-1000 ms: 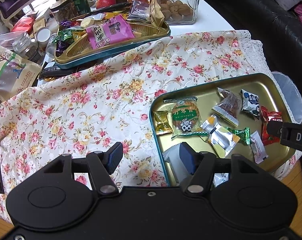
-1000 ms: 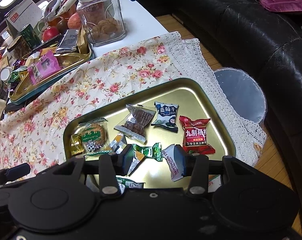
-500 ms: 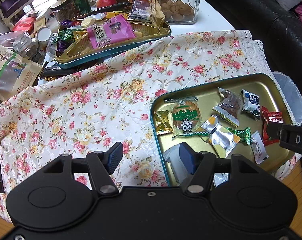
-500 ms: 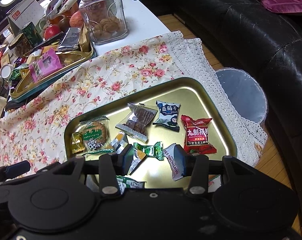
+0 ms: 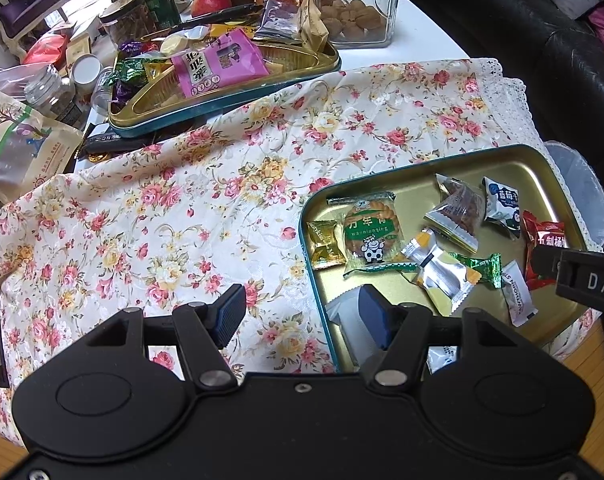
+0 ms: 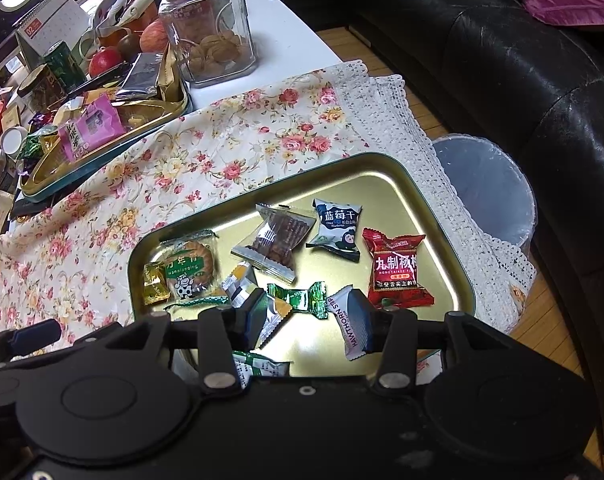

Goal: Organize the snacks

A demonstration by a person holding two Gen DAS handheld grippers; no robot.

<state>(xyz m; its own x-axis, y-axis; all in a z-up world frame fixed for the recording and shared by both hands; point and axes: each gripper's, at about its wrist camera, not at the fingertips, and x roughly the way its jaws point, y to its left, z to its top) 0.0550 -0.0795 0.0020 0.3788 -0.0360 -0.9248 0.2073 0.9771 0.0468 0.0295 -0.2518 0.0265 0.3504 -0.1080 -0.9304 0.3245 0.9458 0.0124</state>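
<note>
Across the lower right of the left wrist view lies the gold tin tray [image 5: 453,158] on the floral cloth [image 5: 190,216] that covers the worktop, holding loose snacks: a green biscuit pack [image 5: 370,232], a small gold candy [image 5: 324,243], a clear pack of brown pieces [image 5: 457,212], a blueberry packet [image 5: 501,206], a silver and yellow wrapper [image 5: 439,272] and a green twist candy [image 5: 477,266]. The left hand-held gripper [image 5: 302,314] hangs at the bottom of the frame with its jaws wide apart and nothing between them, one finger over the cloth and the other over the tray's near left corner. From the right wrist view, the right hand-held gripper [image 6: 307,314] stands partly open over the tray's near edge, its pads gripping nothing; the green twist candy [image 6: 300,300] shows in the gap between them, and a white hawthorn strip [image 6: 347,324] lies beside the right-side finger, with a red packet [image 6: 395,268] just beyond. At upper left sits a second, crowded tin [image 6: 102,148] with a pink packet [image 6: 88,126], and a glass jar [image 6: 208,28] behind it. Compared with a second ago, nothing has shifted: both grippers keep the same pose and opening, and every snack lies where it was
</note>
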